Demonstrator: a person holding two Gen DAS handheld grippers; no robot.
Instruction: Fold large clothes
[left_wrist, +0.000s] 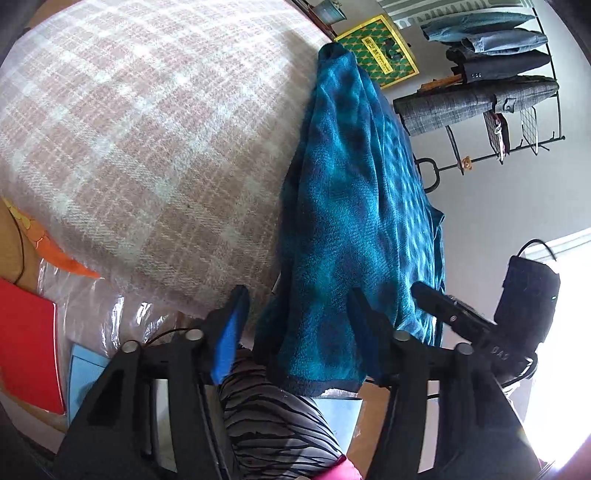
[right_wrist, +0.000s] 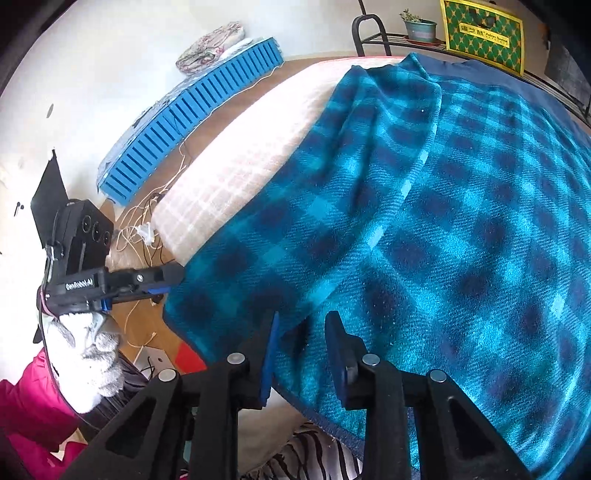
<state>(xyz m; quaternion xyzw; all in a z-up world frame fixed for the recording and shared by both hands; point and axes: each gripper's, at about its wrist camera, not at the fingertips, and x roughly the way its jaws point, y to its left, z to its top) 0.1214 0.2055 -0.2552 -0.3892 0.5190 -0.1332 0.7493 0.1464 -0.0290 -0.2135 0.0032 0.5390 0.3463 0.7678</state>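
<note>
A teal and dark-blue checked blanket (left_wrist: 351, 184) (right_wrist: 424, 221) lies folded along one side of a bed with a pink-and-white checked cover (left_wrist: 129, 129) (right_wrist: 229, 166). Its dark-bound near edge hangs over the bed's side. My left gripper (left_wrist: 298, 306) is open, with the blanket's near end lying between its fingers and the blue pad (left_wrist: 229, 332) clear of the cloth. In the right wrist view the left gripper (right_wrist: 179, 275) points at the blanket's left edge. My right gripper (right_wrist: 303, 332) is open above the blanket's near edge, a ridge of cloth between its fingers. Its tip (left_wrist: 421, 288) shows beside the blanket.
A rack of hanging clothes (left_wrist: 498, 85) and a yellow-green bag (left_wrist: 380, 51) (right_wrist: 484, 33) stand past the bed. A blue slatted panel (right_wrist: 184, 136) and loose cables (right_wrist: 140, 229) lie on the floor. A gloved hand (right_wrist: 92, 350) holds the left gripper. Zebra-patterned legs (left_wrist: 273, 424) are below.
</note>
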